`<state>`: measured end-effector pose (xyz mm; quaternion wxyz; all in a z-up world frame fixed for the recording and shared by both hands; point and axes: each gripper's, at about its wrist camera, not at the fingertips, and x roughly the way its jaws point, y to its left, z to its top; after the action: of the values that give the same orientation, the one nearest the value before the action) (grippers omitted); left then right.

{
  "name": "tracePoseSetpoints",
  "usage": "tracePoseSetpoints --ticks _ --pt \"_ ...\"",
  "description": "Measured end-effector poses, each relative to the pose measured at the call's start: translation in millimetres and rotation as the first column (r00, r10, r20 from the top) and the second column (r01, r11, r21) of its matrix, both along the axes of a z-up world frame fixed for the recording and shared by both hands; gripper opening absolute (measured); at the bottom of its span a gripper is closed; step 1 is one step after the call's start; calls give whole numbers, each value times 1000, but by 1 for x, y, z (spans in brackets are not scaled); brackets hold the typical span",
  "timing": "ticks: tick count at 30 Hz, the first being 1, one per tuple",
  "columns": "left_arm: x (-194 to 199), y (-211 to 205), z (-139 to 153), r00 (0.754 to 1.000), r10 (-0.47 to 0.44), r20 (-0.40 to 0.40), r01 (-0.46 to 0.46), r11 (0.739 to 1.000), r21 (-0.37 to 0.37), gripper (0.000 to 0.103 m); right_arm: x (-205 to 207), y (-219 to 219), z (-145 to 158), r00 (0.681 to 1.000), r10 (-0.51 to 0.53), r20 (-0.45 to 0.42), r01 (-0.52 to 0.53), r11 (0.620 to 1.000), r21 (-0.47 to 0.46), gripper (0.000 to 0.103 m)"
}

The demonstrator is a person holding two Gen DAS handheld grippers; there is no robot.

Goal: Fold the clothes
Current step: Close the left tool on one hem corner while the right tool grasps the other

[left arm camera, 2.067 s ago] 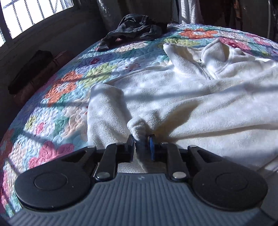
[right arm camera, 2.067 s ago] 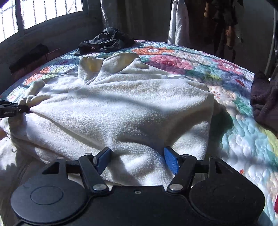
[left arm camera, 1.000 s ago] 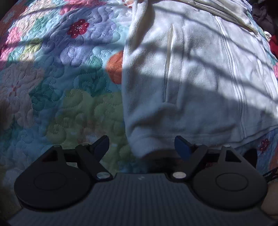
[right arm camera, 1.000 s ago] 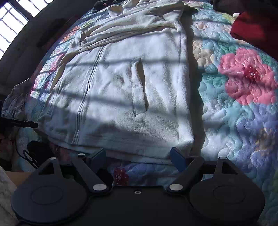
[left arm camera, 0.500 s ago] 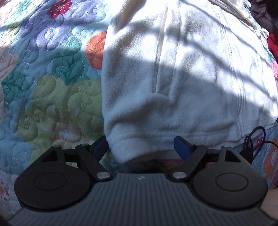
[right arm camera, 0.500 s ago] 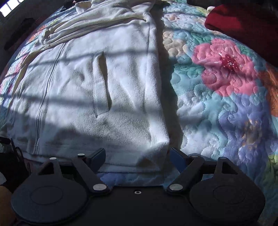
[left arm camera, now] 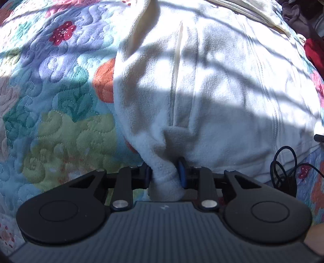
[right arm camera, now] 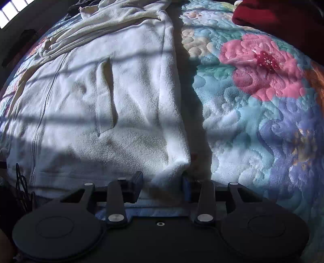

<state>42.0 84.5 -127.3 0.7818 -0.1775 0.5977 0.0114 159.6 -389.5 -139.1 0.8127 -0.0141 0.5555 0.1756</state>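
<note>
Your left gripper (left arm camera: 165,175) is closing, its fingers drawn narrow with a bunched corner of the white zip-front fleece jacket (left arm camera: 212,85) pinched between the pads — the fabric puckers up into a fold right at the tips. Your right gripper (right arm camera: 162,185) is closing too; the jacket's other bottom corner lies between its fingers, which stand wider than the left pair, and the blue right-hand pad (right arm camera: 186,189) sits against the edge of the hem.

Beyond the fingers the jacket lies flat, front up, on the floral quilted bedspread (right arm camera: 253,121), its zipper and two slit pockets showing and its sleeves gathered across the far end. A coiled black cable (left arm camera: 283,168) rests on the quilt just beside the hem between your two grippers. Farther off, a dark red cloth (right arm camera: 279,18) lies on the bed's far right edge — bars of sunlight and shadow cross everything.
</note>
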Motion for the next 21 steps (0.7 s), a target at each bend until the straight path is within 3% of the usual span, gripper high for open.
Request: tracePoseSetpoints --ticks 2,8,12,15,18,20,21 --pt "2 7 7 999 27 29 -26 1000 -12 13 -2 6 7 998 37 49 -36 999 -11 16" --pt "15 20 23 992 45 120 -43 999 -22 13 11 12 50 980 69 186 -80 995 53 15" --pt "32 20 30 983 75 168 -66 996 -59 13 33 13 73 973 7 231 -37 991 126 14" --pt "36 21 21 988 88 129 -80 995 -64 15 43 14 72 977 -53 205 18 986 166 14" --pt "30 23 11 992 87 88 -83 995 -56 27 39 21 58 982 -48 185 22 990 136 15" --pt "25 23 6 995 83 62 -81 996 -41 46 35 23 49 984 -48 169 26 992 126 15" --pt "22 23 2 996 81 47 -79 996 -38 49 34 22 46 986 -51 161 29 991 132 15"
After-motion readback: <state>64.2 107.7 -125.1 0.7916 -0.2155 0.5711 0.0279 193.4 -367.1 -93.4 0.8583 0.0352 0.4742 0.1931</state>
